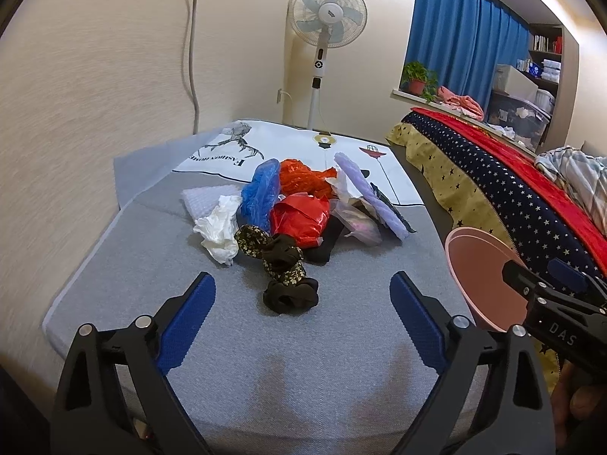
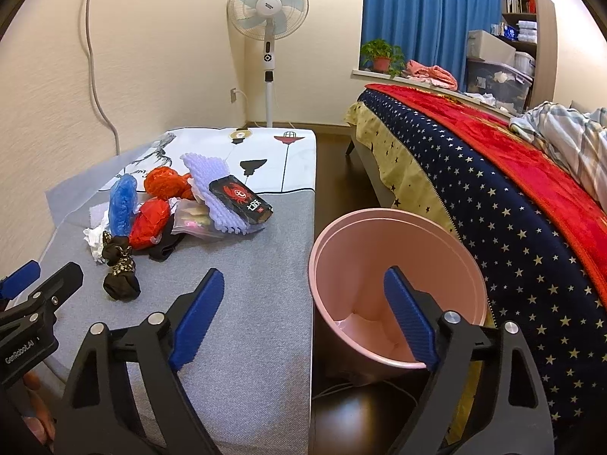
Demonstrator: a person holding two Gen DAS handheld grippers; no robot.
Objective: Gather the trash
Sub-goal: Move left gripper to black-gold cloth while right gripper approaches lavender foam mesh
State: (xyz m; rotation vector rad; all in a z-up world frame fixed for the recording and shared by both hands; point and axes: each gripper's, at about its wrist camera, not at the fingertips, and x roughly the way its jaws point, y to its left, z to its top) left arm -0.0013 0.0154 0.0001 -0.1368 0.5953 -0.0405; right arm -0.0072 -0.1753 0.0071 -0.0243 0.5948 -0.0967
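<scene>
- Trash pile lies heaped mid-table on the grey table, well ahead of both grippers; the pink bin stands on the floor just beside the table's right edge, mouth up and seemingly empty.
- Left hand-held gripper stands wide with nothing between its blue pads; right hand-held gripper is likewise wide and empty, straddling the table edge and the bin rim.
- Dark floral cloth is the nearest piece: soft, limp, likely light. A pinch across one bunched lump should hold; it may trail as it lifts.
- White crumpled tissue, red plastic bag and blue plastic look feather-light and crushable. Plastic may slip, so grip a fold, not a flat face.
- Lilac foam sheets seem springy and broad; take them by an edge.
- Black carton, resting on the foam, is the one stiff item; close across its narrow sides.
</scene>
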